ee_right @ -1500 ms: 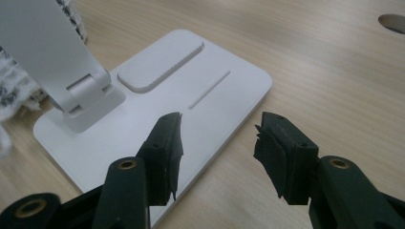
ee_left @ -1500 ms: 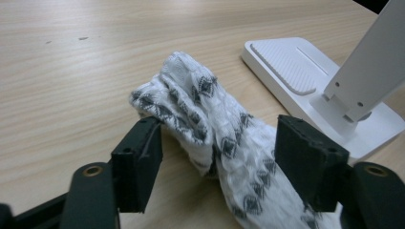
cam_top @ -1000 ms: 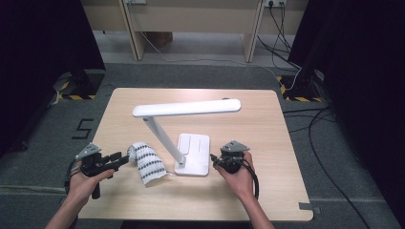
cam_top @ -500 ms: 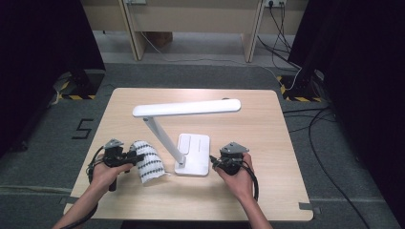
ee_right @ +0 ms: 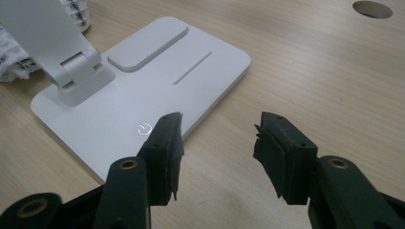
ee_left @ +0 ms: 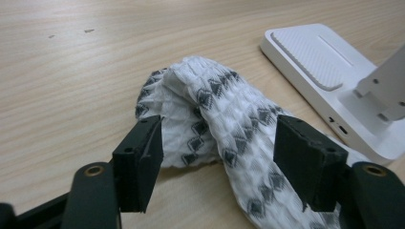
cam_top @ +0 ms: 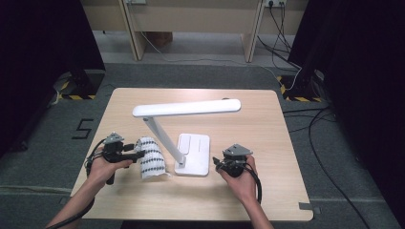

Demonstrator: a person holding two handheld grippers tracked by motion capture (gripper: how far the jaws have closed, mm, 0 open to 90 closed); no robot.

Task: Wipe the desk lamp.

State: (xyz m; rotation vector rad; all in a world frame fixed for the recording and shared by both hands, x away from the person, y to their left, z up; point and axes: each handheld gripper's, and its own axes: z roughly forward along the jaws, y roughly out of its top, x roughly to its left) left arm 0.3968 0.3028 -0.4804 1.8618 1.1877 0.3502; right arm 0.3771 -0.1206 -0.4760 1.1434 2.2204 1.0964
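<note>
The left gripper [ee_left: 217,157], jaws just opened, is straddling the patterned cloth [ee_left: 215,114] lying on the tabletop [cam_top: 267,124] beside the lamp base [cam_top: 193,153]. The right gripper [ee_right: 217,152] is standing open.

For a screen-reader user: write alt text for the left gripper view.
A crumpled white cloth with grey diamond pattern lies on the wooden table between the open black jaws of the left gripper, which have just been opening. A white lamp base sits at the right.
</note>
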